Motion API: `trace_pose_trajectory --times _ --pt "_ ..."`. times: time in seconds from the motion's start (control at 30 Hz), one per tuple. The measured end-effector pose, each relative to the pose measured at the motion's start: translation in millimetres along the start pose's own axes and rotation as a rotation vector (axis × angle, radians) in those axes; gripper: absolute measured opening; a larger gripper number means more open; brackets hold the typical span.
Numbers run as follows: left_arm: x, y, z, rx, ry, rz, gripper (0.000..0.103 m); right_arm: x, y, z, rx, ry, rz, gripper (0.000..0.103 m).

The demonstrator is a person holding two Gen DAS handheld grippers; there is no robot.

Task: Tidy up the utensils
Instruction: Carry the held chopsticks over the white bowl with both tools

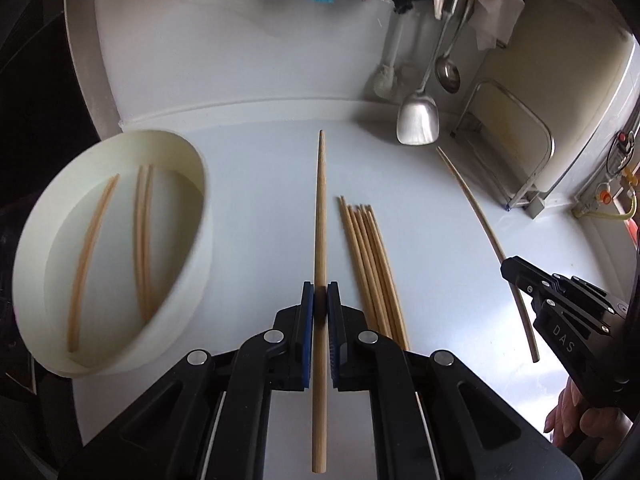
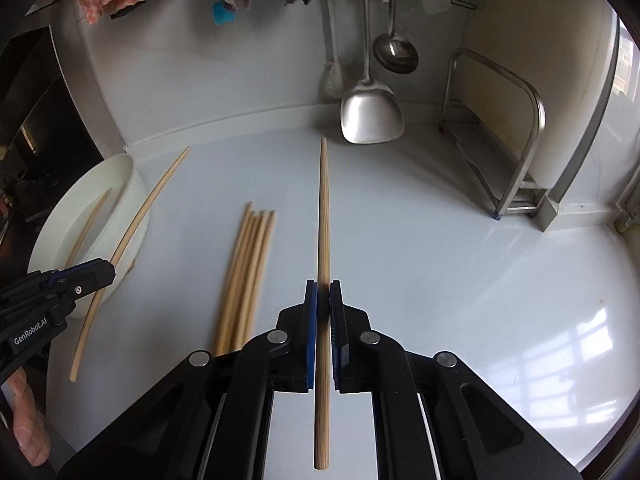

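My left gripper [image 1: 320, 300] is shut on one wooden chopstick [image 1: 320, 208], held off the white counter and pointing away from me. To its left stands a white round container [image 1: 148, 136] with three chopsticks lying inside. Several more chopsticks [image 1: 372, 272] lie in a pile on the counter just right of my left gripper. My right gripper [image 2: 323, 296] is shut on a second chopstick [image 2: 323, 220], also lifted. In the right wrist view the pile [image 2: 248, 272] lies to the left, and further left are the left gripper [image 2: 108, 274] and the container [image 2: 132, 184].
A steel spatula [image 1: 418, 120], a ladle [image 1: 448, 76] and a brush [image 1: 386, 80] hang against the back wall under some cloths. A steel rack [image 2: 516, 152] stands at the back right corner. A person's hand [image 2: 28, 420] grips the left tool's handle.
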State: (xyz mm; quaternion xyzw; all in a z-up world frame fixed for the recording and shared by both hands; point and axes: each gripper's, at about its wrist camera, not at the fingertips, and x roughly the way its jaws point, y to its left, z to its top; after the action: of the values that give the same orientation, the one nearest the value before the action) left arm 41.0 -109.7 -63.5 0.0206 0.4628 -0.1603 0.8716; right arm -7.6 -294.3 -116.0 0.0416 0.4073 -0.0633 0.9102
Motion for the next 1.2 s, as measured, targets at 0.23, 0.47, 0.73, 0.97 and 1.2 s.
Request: trace_pose_trajectory --times 0.23,0.47,0.73,0.97,1.2 --pt "-45.1 94.9 22.7 -0.072 -0.039 0.099 0.007 -16.1 94.0 34.3 -0.053 -0.007 0.143 0.006" --pt "-44.2 188.6 23.9 -0.143 -0.002 0.162 0.007 14.3 204.9 59.5 -0.141 0.020 0.239 0.006" --pt "-6.3 239.2 21.3 -0.149 0.082 0.157 0.007 76.1 270.9 63.8 -0.143 0.144 0.225 0.006" --pt "24.7 250.0 28.2 -0.119 0.140 0.117 0.007 113.3 289.8 66.2 -0.111 0.227 0.196 0.006" --pt "44.2 256.2 31.3 -0.111 0.175 0.098 0.008 133.7 294.8 66.8 -0.105 0.275 0.177 0.006"
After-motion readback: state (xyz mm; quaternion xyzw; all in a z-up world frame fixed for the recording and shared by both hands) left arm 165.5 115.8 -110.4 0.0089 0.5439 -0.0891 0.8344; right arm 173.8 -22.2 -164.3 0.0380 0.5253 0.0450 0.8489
